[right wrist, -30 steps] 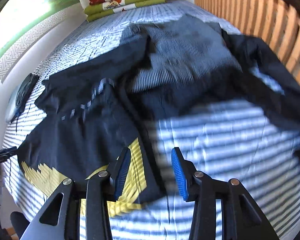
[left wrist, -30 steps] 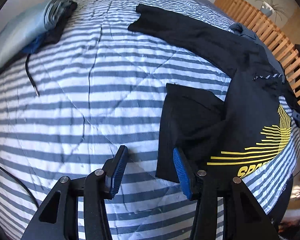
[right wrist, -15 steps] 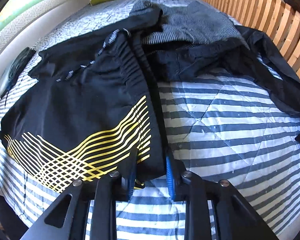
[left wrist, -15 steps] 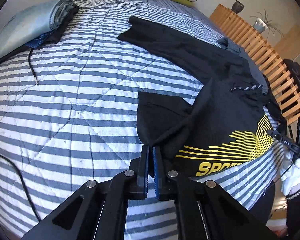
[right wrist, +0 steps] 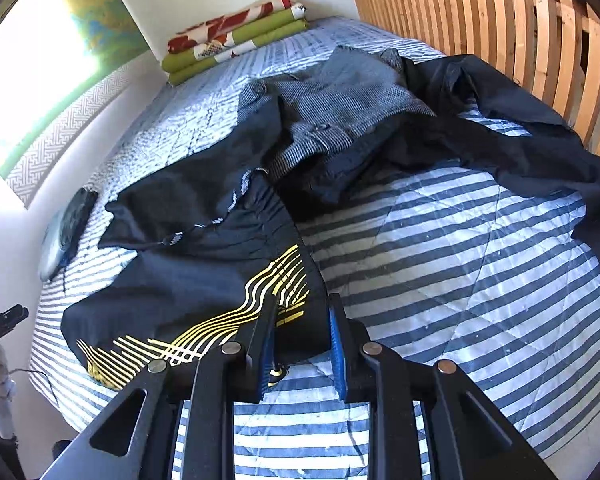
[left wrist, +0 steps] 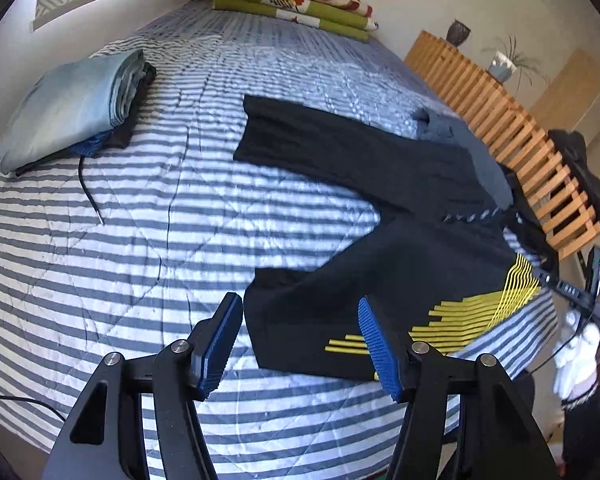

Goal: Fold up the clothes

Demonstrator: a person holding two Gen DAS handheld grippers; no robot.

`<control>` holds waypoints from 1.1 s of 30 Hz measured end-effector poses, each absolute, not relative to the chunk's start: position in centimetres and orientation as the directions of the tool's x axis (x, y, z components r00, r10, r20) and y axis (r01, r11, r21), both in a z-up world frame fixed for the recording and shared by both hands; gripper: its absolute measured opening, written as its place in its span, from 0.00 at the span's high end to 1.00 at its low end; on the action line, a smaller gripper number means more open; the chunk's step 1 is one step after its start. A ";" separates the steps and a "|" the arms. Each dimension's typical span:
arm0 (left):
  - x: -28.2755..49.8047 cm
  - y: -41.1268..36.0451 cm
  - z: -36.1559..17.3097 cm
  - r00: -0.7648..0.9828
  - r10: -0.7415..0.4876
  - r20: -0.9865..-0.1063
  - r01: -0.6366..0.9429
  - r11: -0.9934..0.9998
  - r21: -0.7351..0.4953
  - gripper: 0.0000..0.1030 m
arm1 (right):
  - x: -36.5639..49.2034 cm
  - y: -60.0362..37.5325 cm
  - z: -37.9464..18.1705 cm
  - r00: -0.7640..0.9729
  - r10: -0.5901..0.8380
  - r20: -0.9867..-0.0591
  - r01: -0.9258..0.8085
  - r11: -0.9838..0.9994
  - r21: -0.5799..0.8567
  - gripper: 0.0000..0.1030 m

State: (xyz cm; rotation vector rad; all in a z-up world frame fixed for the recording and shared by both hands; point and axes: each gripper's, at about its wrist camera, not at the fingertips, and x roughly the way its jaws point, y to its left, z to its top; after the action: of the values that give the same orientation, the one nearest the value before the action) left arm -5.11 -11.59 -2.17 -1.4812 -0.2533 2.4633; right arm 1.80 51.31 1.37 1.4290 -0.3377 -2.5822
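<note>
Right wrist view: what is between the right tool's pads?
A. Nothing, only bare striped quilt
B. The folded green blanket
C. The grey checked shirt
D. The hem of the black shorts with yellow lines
D: the right tool is pinched on the hem of the black shorts at their yellow-lined corner.

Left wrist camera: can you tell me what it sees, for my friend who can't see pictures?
The left gripper hangs open above a corner of black shorts with yellow stripes, spread on a striped bedspread; its jaws have just been opening and press on nothing. Folded clothes lie far left, and green and red blankets at the far end.
</note>
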 end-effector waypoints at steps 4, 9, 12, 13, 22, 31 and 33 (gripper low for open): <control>-3.3 -10.3 -6.7 -0.391 0.209 -0.896 -0.207 -0.969 -0.136 0.37 | 1.6 51.9 0.9 -0.518 -0.261 -0.815 0.033 -0.958 0.285 0.79; -3.1 -9.4 -11.5 -0.319 0.218 -0.922 -0.218 -0.964 -0.152 0.38 | 0.5 52.8 0.8 -0.510 -0.283 -0.812 -0.007 -0.943 0.333 0.79; -5.3 -8.5 -12.6 -0.294 0.273 -0.916 -0.200 -0.955 -0.221 0.85 | 0.1 52.4 1.2 -0.517 -0.271 -0.812 -0.009 -0.947 0.322 0.79; -6.2 -8.3 -12.6 -0.296 0.284 -0.912 -0.187 -0.954 -0.236 0.88 | -0.1 52.2 1.3 -0.519 -0.268 -0.811 -0.010 -0.948 0.319 0.79; -15.1 -7.7 -11.8 -0.318 0.351 -0.881 -0.094 -0.936 -0.338 0.67 | -3.7 52.2 0.9 -0.529 -0.193 -0.826 -0.072 -0.960 0.271 0.79; -10.8 -10.0 -11.4 -0.323 0.426 -0.845 -0.111 -0.904 -0.413 0.42 | -4.8 52.7 -1.2 -0.492 -0.199 -0.848 -0.082 -0.959 0.273 0.79; -10.3 -9.8 -11.8 -0.318 0.421 -0.850 -0.129 -0.907 -0.401 0.42 | -4.6 52.6 -1.2 -0.492 -0.194 -0.849 -0.081 -0.961 0.266 0.79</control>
State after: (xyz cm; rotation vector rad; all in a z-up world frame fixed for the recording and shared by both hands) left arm -10.33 -9.79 -11.77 -1.5850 -0.3716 2.2741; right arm -4.64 52.55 -1.19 1.5469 -0.4202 -2.6247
